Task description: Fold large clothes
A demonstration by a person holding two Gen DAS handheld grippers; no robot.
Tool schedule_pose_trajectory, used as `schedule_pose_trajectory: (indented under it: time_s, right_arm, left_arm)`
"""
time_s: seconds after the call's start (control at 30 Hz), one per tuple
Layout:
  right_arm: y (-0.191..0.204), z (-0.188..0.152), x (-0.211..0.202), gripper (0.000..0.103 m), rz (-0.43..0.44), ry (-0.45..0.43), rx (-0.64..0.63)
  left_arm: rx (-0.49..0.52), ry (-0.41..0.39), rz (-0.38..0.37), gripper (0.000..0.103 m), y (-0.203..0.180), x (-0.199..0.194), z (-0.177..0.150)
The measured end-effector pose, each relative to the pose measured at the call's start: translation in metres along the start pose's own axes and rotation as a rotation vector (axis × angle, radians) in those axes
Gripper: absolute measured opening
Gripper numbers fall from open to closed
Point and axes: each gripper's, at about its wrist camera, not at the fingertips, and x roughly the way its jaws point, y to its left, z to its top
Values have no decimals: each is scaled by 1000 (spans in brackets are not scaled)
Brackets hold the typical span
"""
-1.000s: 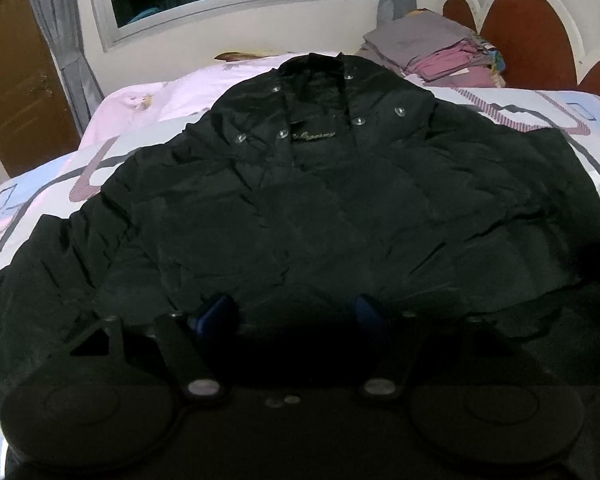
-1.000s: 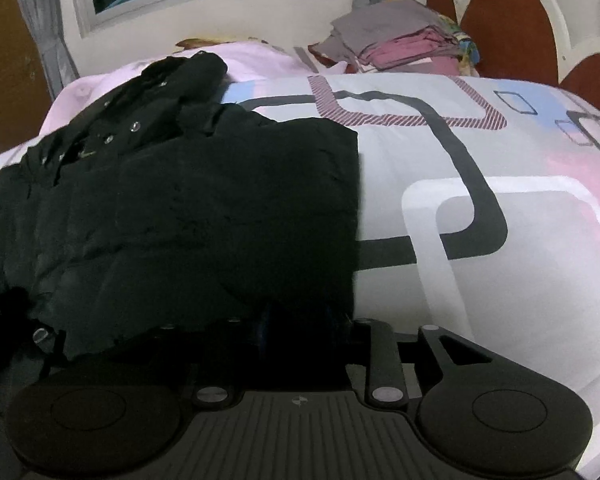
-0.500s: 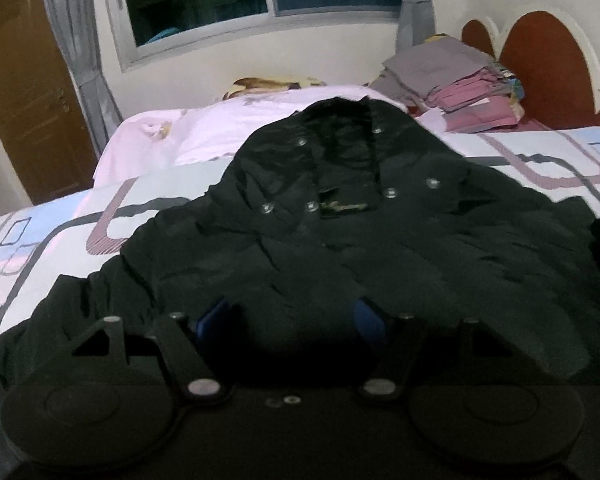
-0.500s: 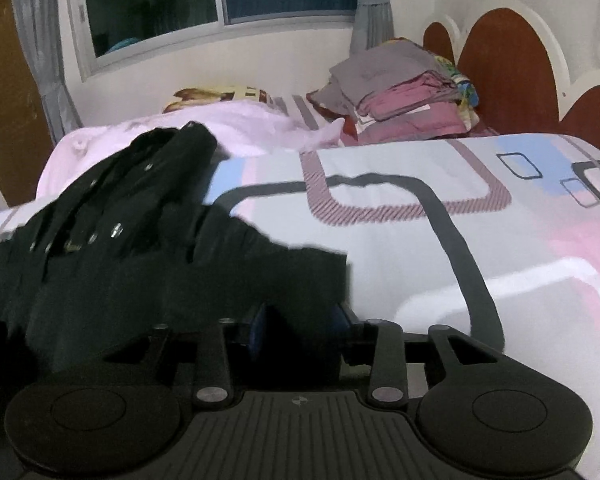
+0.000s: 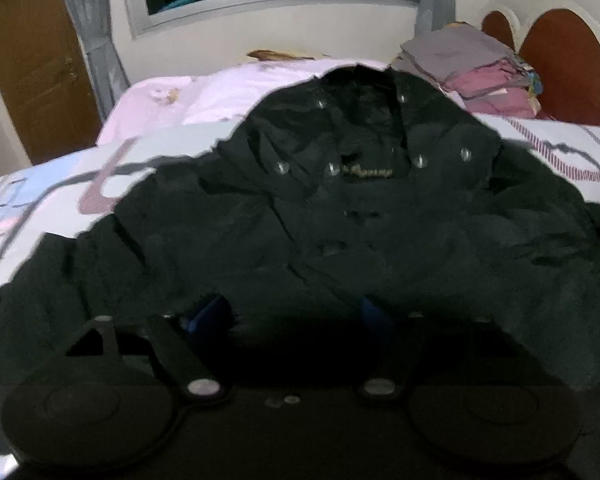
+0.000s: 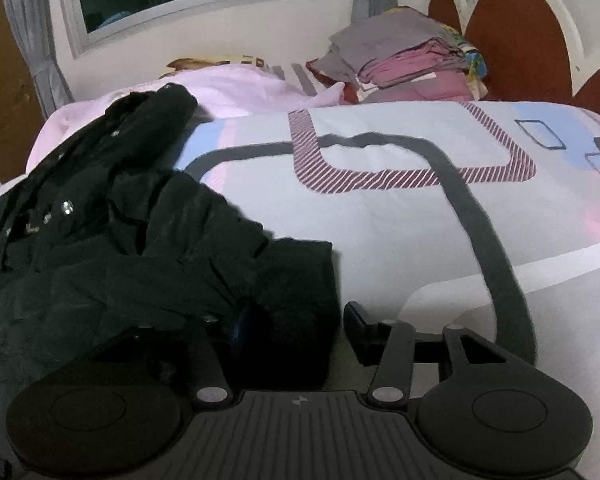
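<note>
A large black padded jacket [image 5: 340, 232] with silver snaps lies spread on the bed, hood towards the far pillow. My left gripper [image 5: 296, 316] sits low at the jacket's near hem, fingers wide apart with dark fabric between them. In the right wrist view the jacket [image 6: 120, 248] lies at the left, its right sleeve end bunched by my right gripper [image 6: 296, 324]. The right gripper's fingers are spread; the sleeve cuff lies between them, against the left finger and apart from the right finger.
The bed [image 6: 400, 208] has a light cover with grey and striped lines. A stack of folded grey and pink clothes [image 6: 404, 60] stands at the headboard [image 6: 516, 40]. A pink pillow [image 5: 204, 96] lies behind the hood. A window and a brown door are beyond.
The right gripper's fingers have opened off the sleeve cuff, which now lies bunched nearer the jacket body. The left gripper has tilted down slightly towards the hem, still open.
</note>
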Motion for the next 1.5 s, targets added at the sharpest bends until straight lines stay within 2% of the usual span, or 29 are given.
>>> schedule_pose_trajectory:
  time_s: [0.07,0.13,0.17,0.23,0.3,0.37,0.47,0.53,0.57,0.63,0.7,0.77,0.8,0.83,0.93,1.07,1.1,1.13,1.37,1.5]
  right_arm:
    - [4,-2,-23,46,2,-50,-8]
    - [12,-9,-43,45,35,-80,-22]
    - [18,-16,-47,45,41,-76,-36]
    - [26,-27,-41,38,54,-13,-53]
    - [34,-37,-30,38,20,19,-91]
    - [39,-34,-32,38,-1,25,-99]
    - [39,-28,-52,39,9,-22,-53]
    - [42,-31,-63,39,22,-25,-46]
    - [44,-34,-68,39,29,-26,-45]
    - [54,-40,-75,39,17,-21,-54]
    - [65,-48,-82,39,9,-15,-50]
    - [76,-58,-90,42,7,-17,-30]
    - [83,-63,-93,52,3,-22,-23]
    - [91,-68,-96,58,6,-28,-17]
    - [117,-80,-108,58,26,-53,4]
    - [147,-95,-125,55,-2,-92,38]
    - [151,-99,-129,48,-5,-100,55]
    - [155,-103,-133,47,-12,-104,61]
    - [181,-117,-147,48,-13,-106,13]
    - [182,-116,-149,48,-71,-124,35]
  left_arm:
    - [5,-32,-11,66,-3,-21,-1]
    - [16,-56,-31,71,-10,-36,-6]
    - [31,-51,-33,72,-14,-37,-9]
    - [57,-10,-27,73,-23,-29,-16]
    - [64,8,-23,74,-26,-20,-23]
    - [61,14,-18,74,-25,-20,-22]
    - [39,-10,-13,74,-16,-35,-22]
    - [20,-26,-10,83,-5,-44,-27]
    - [5,-38,10,90,4,-50,-29]
    - [-16,-47,35,91,22,-57,-34]
    - [-63,-54,50,89,50,-66,-40]
    - [-99,-54,76,83,84,-74,-49]
    - [-114,-46,94,82,99,-76,-53]
    - [-130,-38,103,81,115,-80,-57]
    - [-164,-25,146,79,159,-92,-74]
    - [-212,-17,189,75,208,-111,-100]
    - [-230,-13,194,75,218,-115,-106]
    - [-249,-8,198,74,229,-118,-113]
    - [-404,32,240,74,294,-133,-163]
    - [-502,38,276,74,326,-137,-184]
